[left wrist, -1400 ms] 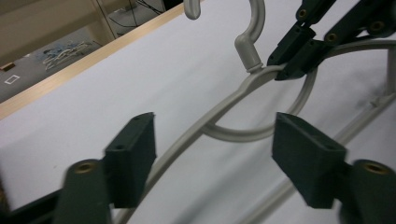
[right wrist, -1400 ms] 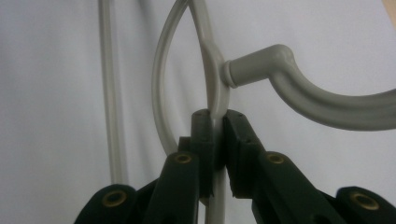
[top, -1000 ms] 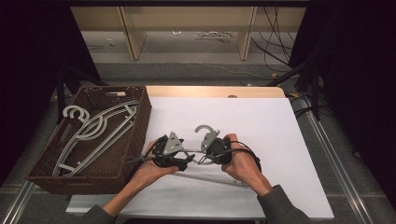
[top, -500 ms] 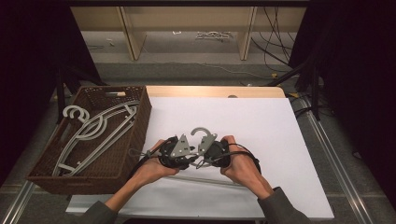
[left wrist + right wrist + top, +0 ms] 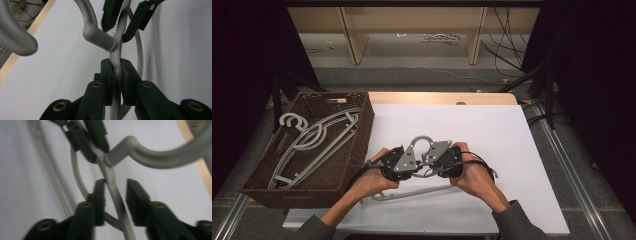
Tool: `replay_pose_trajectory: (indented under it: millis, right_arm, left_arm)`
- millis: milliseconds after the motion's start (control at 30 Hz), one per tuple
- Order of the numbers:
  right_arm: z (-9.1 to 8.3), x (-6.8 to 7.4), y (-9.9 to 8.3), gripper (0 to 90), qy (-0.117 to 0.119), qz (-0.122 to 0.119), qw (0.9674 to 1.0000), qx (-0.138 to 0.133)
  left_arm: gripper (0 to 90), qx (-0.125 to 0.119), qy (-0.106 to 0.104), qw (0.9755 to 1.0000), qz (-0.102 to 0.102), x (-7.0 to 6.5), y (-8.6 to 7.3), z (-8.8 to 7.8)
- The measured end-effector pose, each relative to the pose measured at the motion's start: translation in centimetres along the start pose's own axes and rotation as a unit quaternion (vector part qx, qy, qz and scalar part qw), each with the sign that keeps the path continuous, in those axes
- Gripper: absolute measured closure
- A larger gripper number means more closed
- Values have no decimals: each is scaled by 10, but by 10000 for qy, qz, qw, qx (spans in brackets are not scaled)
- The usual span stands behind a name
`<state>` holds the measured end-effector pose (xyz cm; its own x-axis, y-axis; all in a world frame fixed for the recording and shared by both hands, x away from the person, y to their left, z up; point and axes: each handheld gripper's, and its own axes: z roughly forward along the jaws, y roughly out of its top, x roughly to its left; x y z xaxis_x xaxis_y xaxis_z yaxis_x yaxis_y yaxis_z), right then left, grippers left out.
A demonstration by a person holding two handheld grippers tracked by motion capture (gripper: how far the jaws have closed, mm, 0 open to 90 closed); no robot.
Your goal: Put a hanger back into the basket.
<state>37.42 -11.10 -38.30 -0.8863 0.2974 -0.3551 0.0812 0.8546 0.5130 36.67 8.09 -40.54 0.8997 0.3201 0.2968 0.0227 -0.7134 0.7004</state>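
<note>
Since a second ago your left tool [image 5: 115,82] has clamped the hanger [image 5: 116,62]; your right tool [image 5: 115,202] has just been opening, apart around it. Both tools hide the hanger's middle from above.

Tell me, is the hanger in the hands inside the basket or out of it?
Out. The hanger is over the white table, right of the basket. The left gripper is shut on it; the right gripper has just been opening around it.

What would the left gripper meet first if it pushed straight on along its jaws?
Probably the right gripper. The left gripper is shut on the grey hanger, and the right one faces it just past the hook's neck, jaws astride the same bar. Depth is uncertain.
</note>
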Motion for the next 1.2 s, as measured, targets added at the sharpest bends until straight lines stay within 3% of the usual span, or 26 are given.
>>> replay_pose_trajectory:
  millis: [67,133,267,400,633,700,767,933,967,1000,1033,1100,1200]
  right_arm:
    - [-5,-2,0,534,-46,431,9986,-288]
    - [-11,-7,-1,458,-173,690,9955,-631]
    - [-19,-12,-4,379,-313,984,9904,-914]
    - [-25,-15,-8,331,-513,1318,9824,-1216]
    - [-33,-15,-15,314,-717,1651,9696,-1656]
    - [-35,-15,-19,314,-744,1811,9631,-1847]
    - [-36,-15,-23,311,-783,1941,9587,-1924]
    - [-38,-13,-33,278,-874,2167,9494,-2100]
    - [-39,-13,-36,278,-929,2191,9465,-2180]
    - [-39,-12,-38,276,-951,2221,9447,-2216]
    - [-39,-12,-40,267,-943,2263,9426,-2268]
    - [-39,-11,-45,254,-971,2349,9382,-2347]
    - [-41,-7,-49,252,-1029,2352,9354,-2430]
  left_arm:
    - [815,11,21,10000,-82,2,0,-2]
    - [815,38,68,9998,-175,4,-1,-4]
    - [815,31,175,9992,-368,9,-3,-7]
    - [815,15,285,9978,-594,16,-5,-11]
    - [815,-157,448,9936,-1022,30,-10,-25]
    - [814,-198,468,9927,-1095,34,-11,-28]
    - [814,-282,491,9912,-1194,36,-12,-32]
    - [814,-396,534,9887,-1342,41,-11,-42]
    - [814,-351,507,9897,-1289,42,-10,-44]
    - [814,-405,537,9882,-1378,42,-11,-44]
    - [814,-371,534,9890,-1330,43,-10,-47]
    - [814,-419,579,9877,-1387,43,-8,-49]
    - [814,-451,569,9870,-1433,43,-5,-54]
